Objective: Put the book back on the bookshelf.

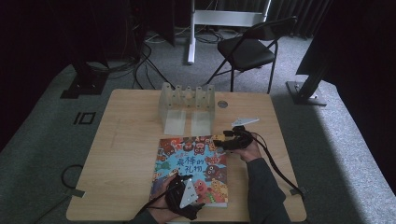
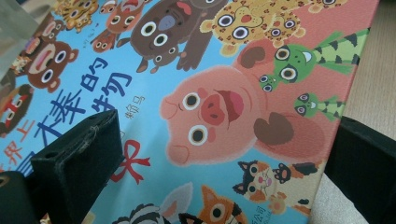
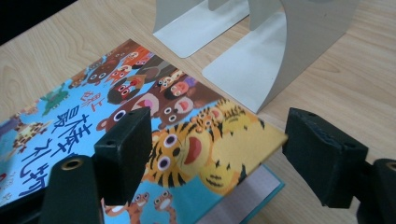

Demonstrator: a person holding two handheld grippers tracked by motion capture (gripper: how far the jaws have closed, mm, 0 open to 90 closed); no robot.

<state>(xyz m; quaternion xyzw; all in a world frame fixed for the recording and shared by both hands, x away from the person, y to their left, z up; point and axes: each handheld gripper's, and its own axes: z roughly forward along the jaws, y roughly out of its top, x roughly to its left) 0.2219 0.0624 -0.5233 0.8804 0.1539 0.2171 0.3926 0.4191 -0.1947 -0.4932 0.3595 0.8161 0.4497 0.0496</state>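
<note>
Nearest me, my left gripper (image 1: 180, 186) sits with jaws apart over the lower corner of the colourful animal picture book (image 1: 191, 170) lying flat on the light wooden table (image 1: 126, 154); further out, my right gripper (image 1: 223, 140), jaws spread, straddles the cover's lifted, seemingly unclamped corner, before the pale metal bookends (image 1: 187, 108)

Two hand-held black grippers: the left gripper (image 1: 187, 198) carries a grey three-cornered plate (image 1: 188, 193) on top; the right gripper (image 1: 229, 140) trails a black cable (image 1: 275, 170). Jaws are blocky black pads with small screw holes. The right forearm wears a dark grey sleeve (image 1: 264, 191).
</note>
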